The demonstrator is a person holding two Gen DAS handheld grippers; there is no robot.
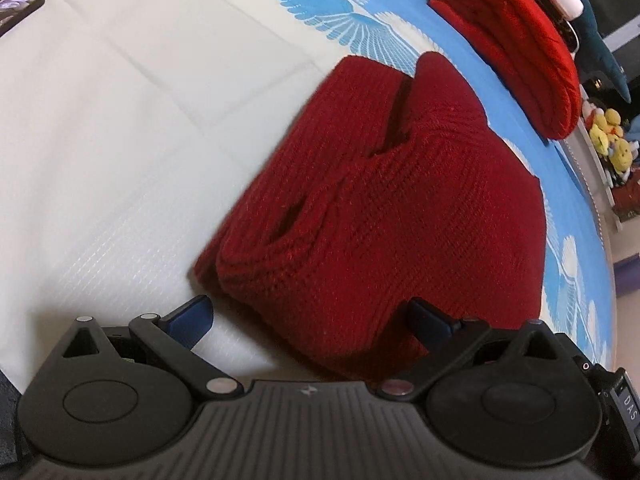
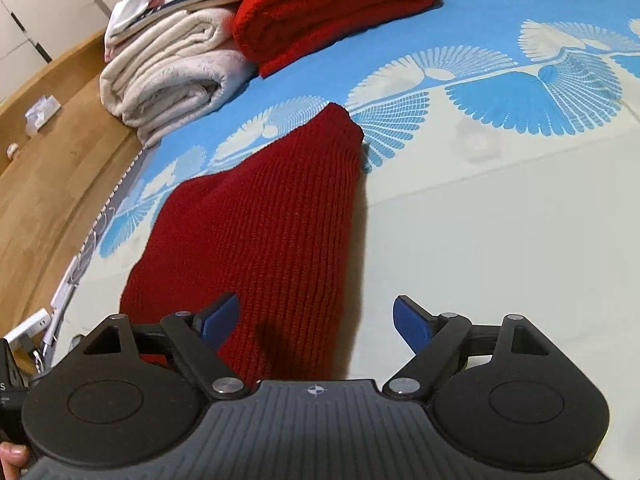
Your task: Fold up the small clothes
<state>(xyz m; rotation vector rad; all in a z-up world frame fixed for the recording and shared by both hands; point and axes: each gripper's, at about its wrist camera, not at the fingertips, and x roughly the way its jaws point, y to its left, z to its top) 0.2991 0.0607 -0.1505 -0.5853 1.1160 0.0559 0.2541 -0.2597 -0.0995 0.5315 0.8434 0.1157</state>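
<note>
The dark red knit garment point(image 1: 384, 216) lies on the bed point(image 1: 100, 120), already doubled over on itself, with stacked layers showing at its near edge. At about 1 o'clock from it a brighter red folded piece point(image 1: 516, 44) sits with rolled cream blankets point(image 2: 168, 76), apparently finished. Both tools stand with jaws apart and hold nothing: the left tool point(image 1: 308, 320) hovers at the garment's near fold, the right tool point(image 2: 316, 320) over its near end. Probably one last fold or tidying remains.
</note>
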